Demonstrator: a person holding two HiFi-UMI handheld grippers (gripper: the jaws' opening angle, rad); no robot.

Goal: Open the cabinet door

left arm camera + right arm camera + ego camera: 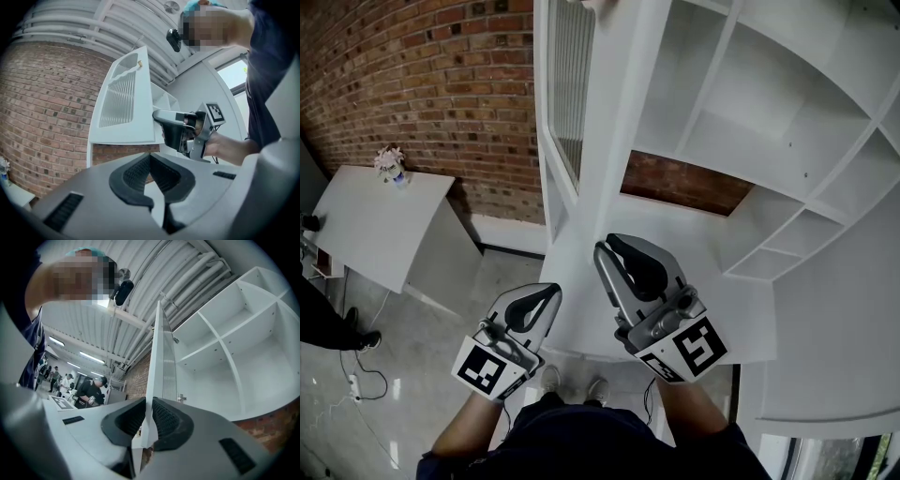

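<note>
Pinching the thin outer edge of the cabinet door (123,101), the right tool (149,401) has its ribbed pads clamped on either side of the white frame, and the door stands swung well out from the bare white shelves (750,122), so this looks like the late part of the opening. The left tool (546,292) hangs just beside it, jaws together and holding nothing. Here's the worry: that grip is on a narrow painted edge, and a pull off the door's arc could let the pads slide right off. Push too far and the door may hit its hinge stop or swing toward the brick wall (441,84), straining the hinges. The idle left tool sits close enough to get bumped too.
</note>
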